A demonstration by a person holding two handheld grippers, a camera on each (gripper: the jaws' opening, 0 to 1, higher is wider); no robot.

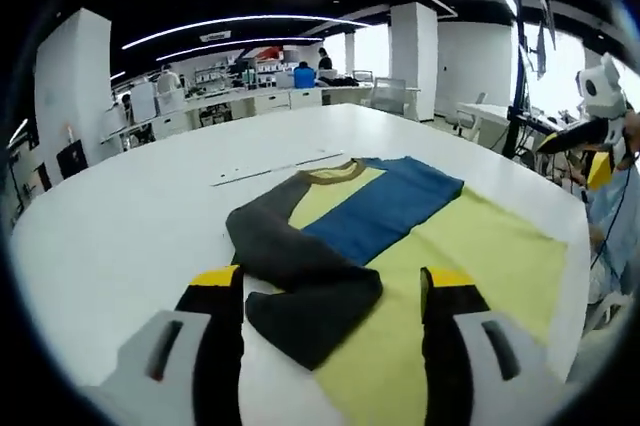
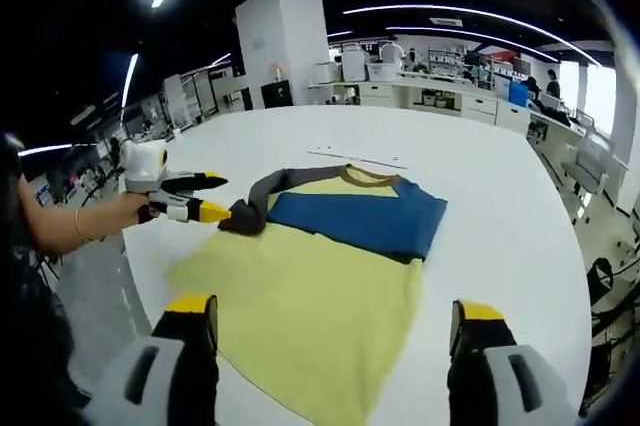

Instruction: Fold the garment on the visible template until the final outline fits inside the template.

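Now garment point(image 2: 330, 276) lies flat on white table point(image 2: 480, 176), yellow body toward grippers, blue panel point(image 2: 360, 218) across upper part, collar at far end. Grey sleeve point(image 1: 300, 266) folded diagonally over yellow body, cuff end near left gripper point(image 1: 335, 291). Left gripper's jaws apart, straddling sleeve end, holding nothing. In right gripper view, left gripper point(image 2: 222, 196) sits at sleeve, person's hand point(image 2: 125, 211) behind it. Right gripper point(image 2: 335, 321) jaws wide apart, empty, hovering over yellow hem. Thin line marking point(image 2: 355, 157) on table beyond collar. Desks, pillars in background.

Yellow garment point(image 2: 320, 296) lies flat on the table, both sleeves folded inward.
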